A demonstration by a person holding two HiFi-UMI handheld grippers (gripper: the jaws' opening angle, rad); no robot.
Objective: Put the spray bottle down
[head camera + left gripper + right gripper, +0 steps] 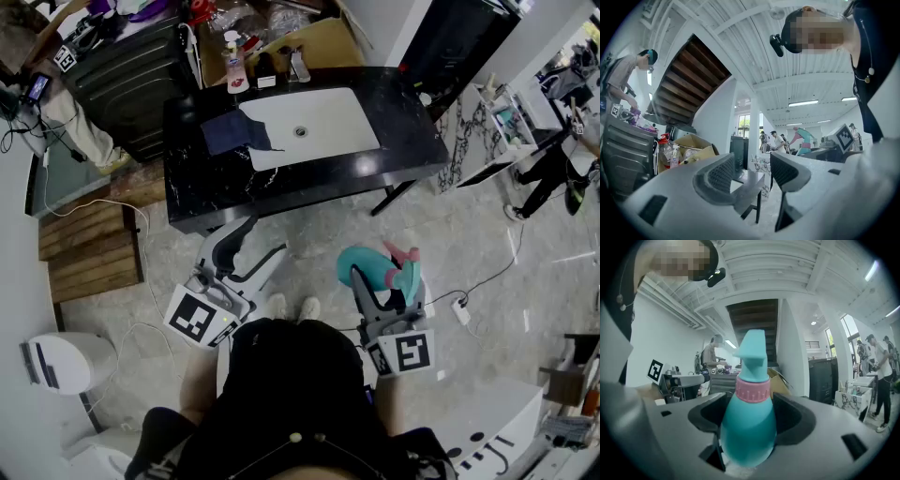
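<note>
A teal spray bottle (749, 427) with a pink collar and a teal trigger head sits between the jaws of my right gripper (750, 420), which is shut on its body. In the head view the spray bottle (375, 268) lies in the right gripper (382, 281) over the grey floor, short of the black table (412, 131). My left gripper (255, 255) hangs beside it at the left, open. In the left gripper view the left gripper (751, 174) has nothing between its pads.
The black table carries a white inset sink (309, 124), a dark blue cloth (231, 133) and a few small bottles (234, 67) at its far edge. A cardboard box (319, 39) and a dark cabinet (131, 75) stand behind. Cables and a power strip (460, 310) lie on the floor.
</note>
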